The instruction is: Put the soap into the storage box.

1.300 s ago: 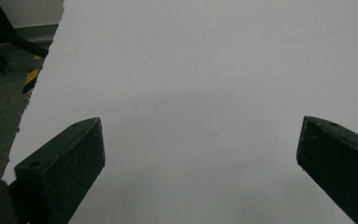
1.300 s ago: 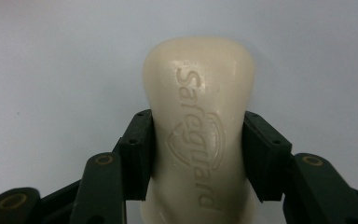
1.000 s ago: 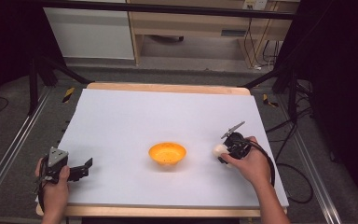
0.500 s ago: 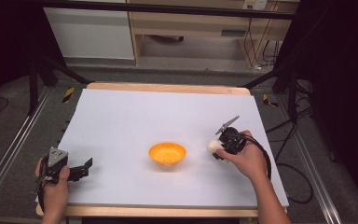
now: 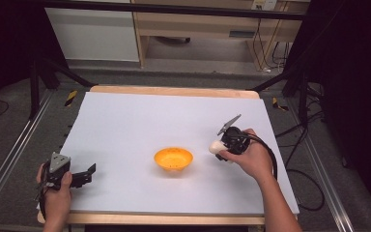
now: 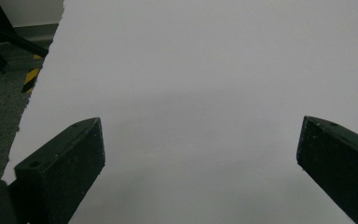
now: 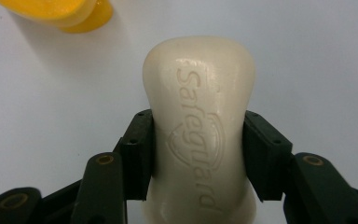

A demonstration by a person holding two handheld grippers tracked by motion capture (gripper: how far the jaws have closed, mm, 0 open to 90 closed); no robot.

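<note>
An orange bowl (image 5: 173, 159) sits near the middle of the white table top (image 5: 164, 121). My right gripper (image 5: 218, 146) hangs just right of the bowl, shut on a cream bar of soap (image 5: 216, 146). In the right gripper view the soap (image 7: 199, 121) bears the embossed word Safeguard, and both black pads (image 7: 139, 154) press its sides; the bowl (image 7: 60, 13) shows at the upper left. My left gripper (image 5: 92, 170) rests at the table's front left corner, pointing right. Its jaws stand wide apart over bare table (image 6: 200, 84) with nothing between them.
The table has a wooden rim (image 5: 174, 91) at the back. Metal rails (image 5: 9, 159) run along the floor on both sides, and cables (image 5: 299, 169) lie on the floor at the right. Cabinets (image 5: 96, 29) stand behind.
My right gripper has carried the soap left and a little up, closer to the orange bowl. The left gripper has stayed where it was.
</note>
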